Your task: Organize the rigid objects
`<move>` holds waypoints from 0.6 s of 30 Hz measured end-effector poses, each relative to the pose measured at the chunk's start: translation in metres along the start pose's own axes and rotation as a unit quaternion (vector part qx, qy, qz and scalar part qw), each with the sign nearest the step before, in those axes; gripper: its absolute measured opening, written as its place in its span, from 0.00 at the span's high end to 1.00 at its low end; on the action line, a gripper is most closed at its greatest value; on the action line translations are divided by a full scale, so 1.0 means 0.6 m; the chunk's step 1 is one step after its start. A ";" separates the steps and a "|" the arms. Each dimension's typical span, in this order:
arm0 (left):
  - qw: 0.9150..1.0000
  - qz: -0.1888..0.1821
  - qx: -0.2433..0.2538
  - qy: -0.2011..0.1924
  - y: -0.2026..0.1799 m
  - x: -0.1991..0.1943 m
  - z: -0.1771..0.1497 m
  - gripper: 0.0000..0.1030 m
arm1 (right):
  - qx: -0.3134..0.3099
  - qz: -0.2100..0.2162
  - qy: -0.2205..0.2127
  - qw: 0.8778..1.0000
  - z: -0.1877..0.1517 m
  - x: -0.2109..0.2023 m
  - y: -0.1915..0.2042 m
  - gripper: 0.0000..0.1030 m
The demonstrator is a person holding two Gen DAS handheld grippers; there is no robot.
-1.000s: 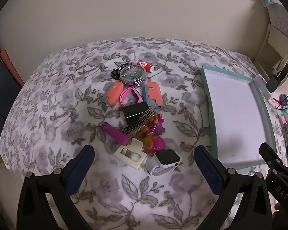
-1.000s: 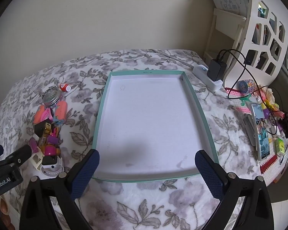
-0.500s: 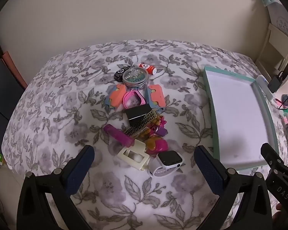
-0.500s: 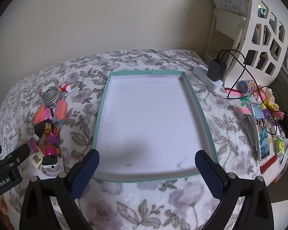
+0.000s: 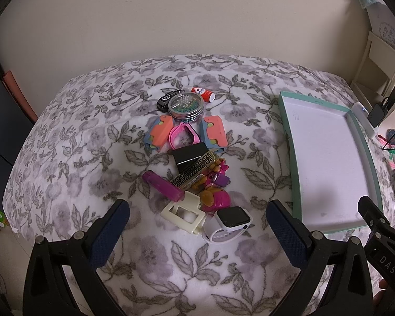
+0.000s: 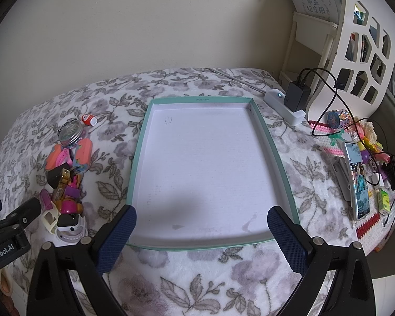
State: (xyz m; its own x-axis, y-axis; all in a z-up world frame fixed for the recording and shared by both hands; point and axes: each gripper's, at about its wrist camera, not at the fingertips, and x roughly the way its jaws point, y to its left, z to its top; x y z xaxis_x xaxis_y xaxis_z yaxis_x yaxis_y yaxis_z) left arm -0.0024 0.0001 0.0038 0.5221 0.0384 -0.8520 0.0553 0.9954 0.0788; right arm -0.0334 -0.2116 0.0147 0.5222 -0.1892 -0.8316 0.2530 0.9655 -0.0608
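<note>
While both hang empty, left gripper (image 5: 197,226) and right gripper (image 6: 201,227) gape wide.

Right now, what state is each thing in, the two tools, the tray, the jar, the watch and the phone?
Left tool: open, holding nothing.
Right tool: open, holding nothing.
Tray: nothing in it.
Jar: upright, lid on.
Watch: screen dark.
Phone: screen lit.
</note>
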 end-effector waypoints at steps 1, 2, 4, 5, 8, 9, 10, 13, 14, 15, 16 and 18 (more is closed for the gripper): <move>1.000 0.000 0.000 0.001 0.001 0.001 0.000 0.00 | 0.000 0.000 0.000 1.000 0.000 0.000 0.000 0.01; 1.000 0.000 0.000 0.001 0.000 0.001 -0.001 0.00 | 0.000 0.000 0.000 1.000 0.000 0.000 0.000 0.01; 1.000 0.001 0.001 0.003 0.001 0.002 -0.001 0.00 | 0.000 0.000 0.000 1.000 0.000 0.000 0.000 0.01; 1.000 0.001 0.001 0.004 0.001 0.002 -0.001 0.00 | 0.000 0.000 0.000 1.000 0.000 0.000 0.000 0.01; 1.000 0.002 0.001 0.004 0.001 0.002 -0.001 0.00 | 0.000 0.000 0.000 1.000 0.000 0.000 0.001 0.01; 1.000 0.001 0.001 0.004 0.001 0.002 -0.001 0.00 | 0.000 0.000 0.000 1.000 0.000 0.000 0.001 0.01; 1.000 0.001 0.001 0.004 0.001 0.002 -0.001 0.00 | 0.000 0.000 0.001 1.000 0.000 0.000 0.001 0.01; 1.000 0.001 0.002 0.004 0.000 0.002 -0.001 0.00 | -0.001 0.000 0.001 1.000 0.000 0.001 0.001 0.01; 1.000 0.001 0.001 0.004 0.000 0.002 -0.001 0.00 | -0.001 0.000 0.001 1.000 0.000 0.001 0.001 0.01; 1.000 0.001 0.002 0.004 0.001 0.003 -0.002 0.00 | -0.001 0.000 0.001 1.000 0.000 0.001 0.001 0.01; 1.000 0.001 0.002 0.004 0.000 0.003 -0.002 0.00 | -0.001 0.000 0.001 1.000 0.000 0.001 0.001 0.01; 1.000 0.001 0.002 0.004 0.000 0.003 -0.002 0.00 | -0.001 0.000 0.001 1.000 0.000 0.001 0.001 0.01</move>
State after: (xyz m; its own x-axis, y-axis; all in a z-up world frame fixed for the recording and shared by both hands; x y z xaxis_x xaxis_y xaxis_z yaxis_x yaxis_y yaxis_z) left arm -0.0023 0.0004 0.0018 0.5150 0.0413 -0.8562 0.0569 0.9950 0.0822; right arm -0.0329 -0.2111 0.0140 0.5209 -0.1896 -0.8323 0.2522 0.9657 -0.0622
